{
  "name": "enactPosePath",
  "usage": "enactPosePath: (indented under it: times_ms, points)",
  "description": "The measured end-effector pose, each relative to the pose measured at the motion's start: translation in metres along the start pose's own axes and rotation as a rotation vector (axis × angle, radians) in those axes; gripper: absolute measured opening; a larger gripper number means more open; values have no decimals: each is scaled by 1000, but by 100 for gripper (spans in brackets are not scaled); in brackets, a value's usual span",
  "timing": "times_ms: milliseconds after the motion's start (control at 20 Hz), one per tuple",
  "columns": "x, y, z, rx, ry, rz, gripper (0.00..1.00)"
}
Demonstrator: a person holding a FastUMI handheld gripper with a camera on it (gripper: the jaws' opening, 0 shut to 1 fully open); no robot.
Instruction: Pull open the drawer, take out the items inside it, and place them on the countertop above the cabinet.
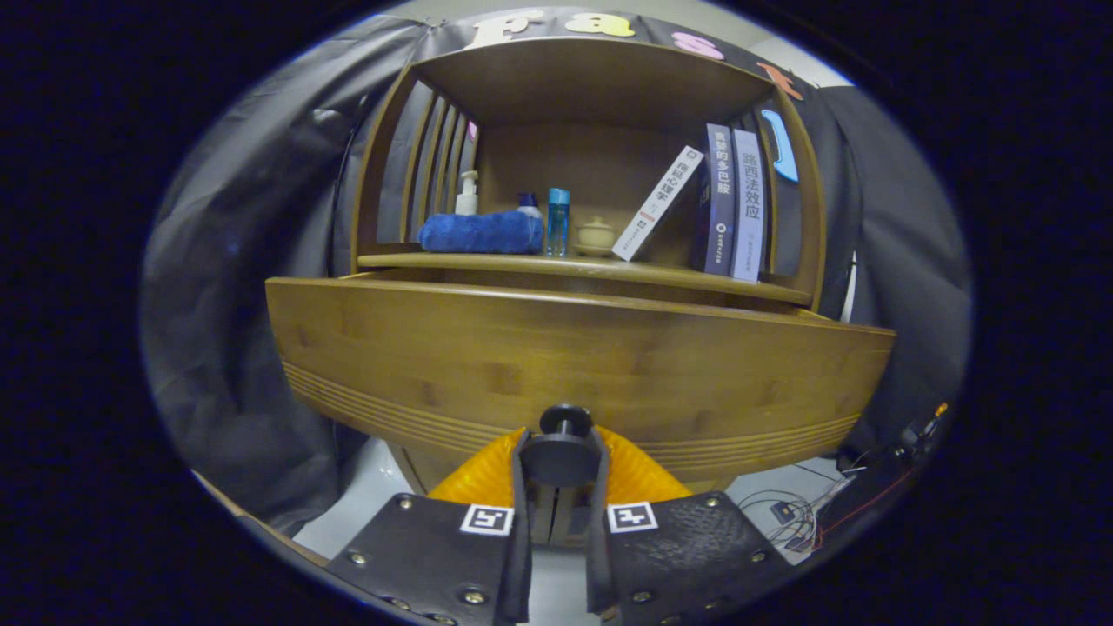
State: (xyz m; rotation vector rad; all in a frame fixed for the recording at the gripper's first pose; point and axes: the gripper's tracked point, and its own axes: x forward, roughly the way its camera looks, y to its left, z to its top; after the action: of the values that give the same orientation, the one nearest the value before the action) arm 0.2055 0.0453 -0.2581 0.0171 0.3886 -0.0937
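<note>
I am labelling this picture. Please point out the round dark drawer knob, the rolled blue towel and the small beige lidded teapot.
Round dark drawer knob (565, 420), gripper view, on its front disc.
Rolled blue towel (480, 233), gripper view, middle of the roll.
Small beige lidded teapot (596, 234), gripper view, on its body.

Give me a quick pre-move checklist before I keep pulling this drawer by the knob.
1. Gripper shut on the drawer knob: ok, both fingers close around it.
2. Drawer front out from the cabinet: ok, it stands forward of the countertop, tilted slightly.
3. Drawer open far enough to reach in: cannot tell, the interior is hidden.
4. Items inside: cannot tell.
5. Free space on the countertop: not ok at the back, where the blue towel, blue bottle, small lidded cup and books stand; the front strip looks bare.
6. Cables beside the cabinet: ok, apart from the drawer.
</note>
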Motion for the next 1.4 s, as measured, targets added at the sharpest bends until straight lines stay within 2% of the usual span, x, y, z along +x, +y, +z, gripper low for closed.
enactPosePath:
  times_ms: [450, 800, 850, 900, 950, 1150, 1400]
  points:
    - [-41, 13, -15, 12, 42, 49, 25]
    - [-48, 13, -21, -13, 75, 57, 25]
    - [-51, 13, -22, -10, 95, 65, 36]
    - [-59, 13, -23, -4, 98, 70, 36]
    - [-66, 13, -20, -9, 87, 74, 46]
    - [-95, 11, 20, -76, -49, 85, 46]
    - [-99, 11, 101, -83, -184, 110, 69]
